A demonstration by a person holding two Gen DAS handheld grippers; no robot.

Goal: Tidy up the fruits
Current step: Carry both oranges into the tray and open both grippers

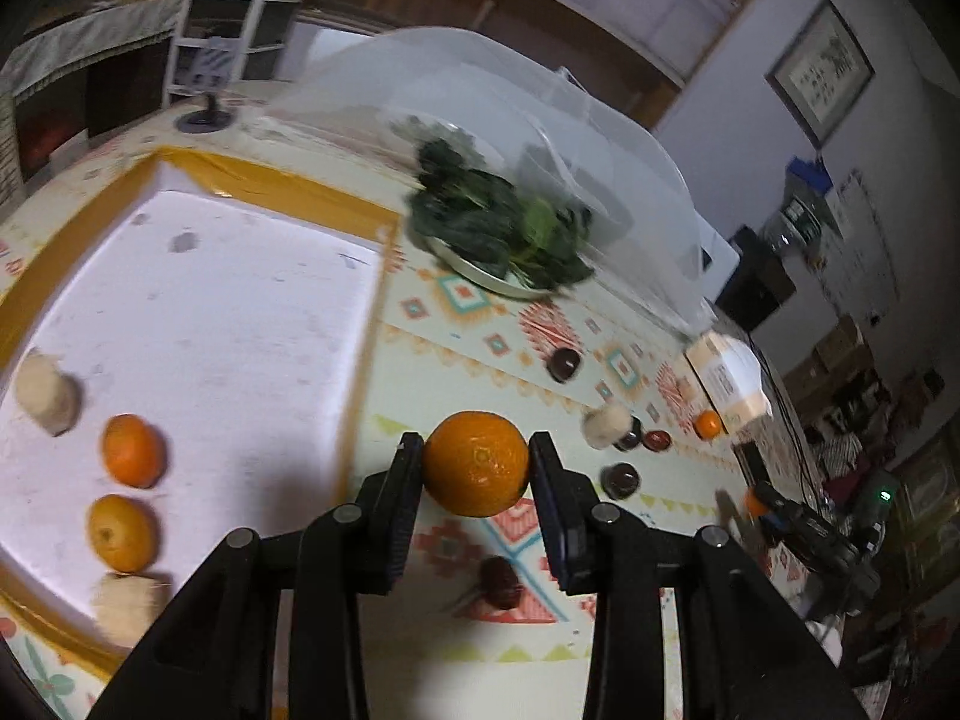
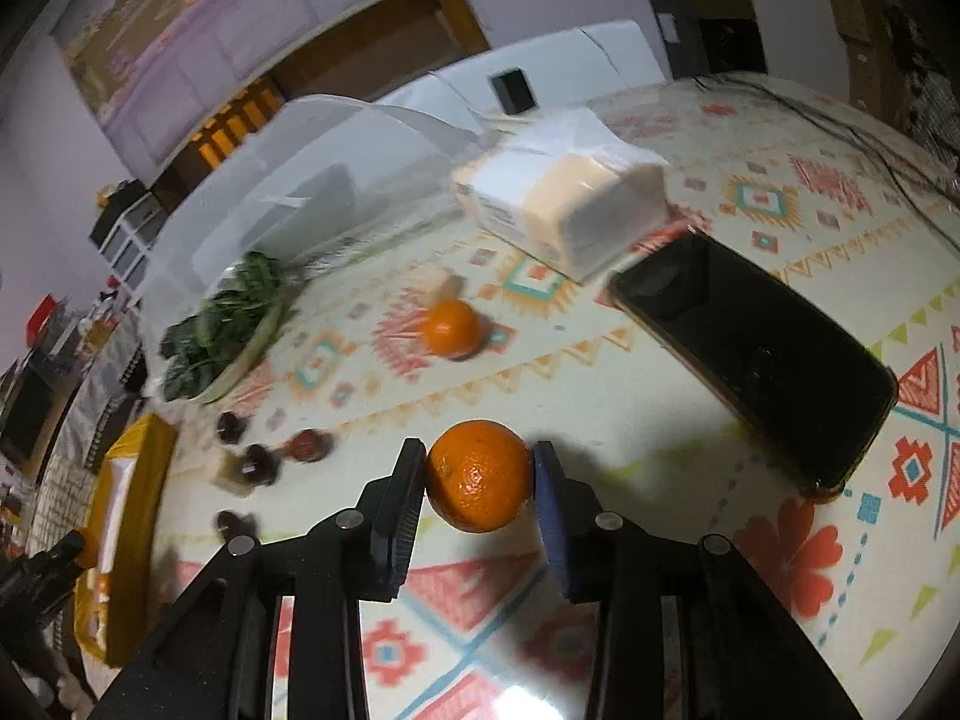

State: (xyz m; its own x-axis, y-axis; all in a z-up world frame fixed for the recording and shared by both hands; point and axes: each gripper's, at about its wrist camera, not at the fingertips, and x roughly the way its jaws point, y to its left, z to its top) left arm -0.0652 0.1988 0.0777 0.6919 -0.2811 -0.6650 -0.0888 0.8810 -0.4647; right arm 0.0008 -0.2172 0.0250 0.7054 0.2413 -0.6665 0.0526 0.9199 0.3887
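Counter (image 2: 690, 408), patterned cloth: white tray (image 1: 240, 312) with yellow rim, plate of greens (image 1: 504, 240), tissue pack (image 2: 564, 198), phone (image 2: 756, 354), loose orange (image 2: 451, 327), several dark plums (image 1: 564, 363).

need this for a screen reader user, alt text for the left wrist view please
The left tongs grip an orange above a patterned tablecloth. To the left, a yellow-rimmed white tray holds two oranges and pale fruits; behind lies a plate of greens.
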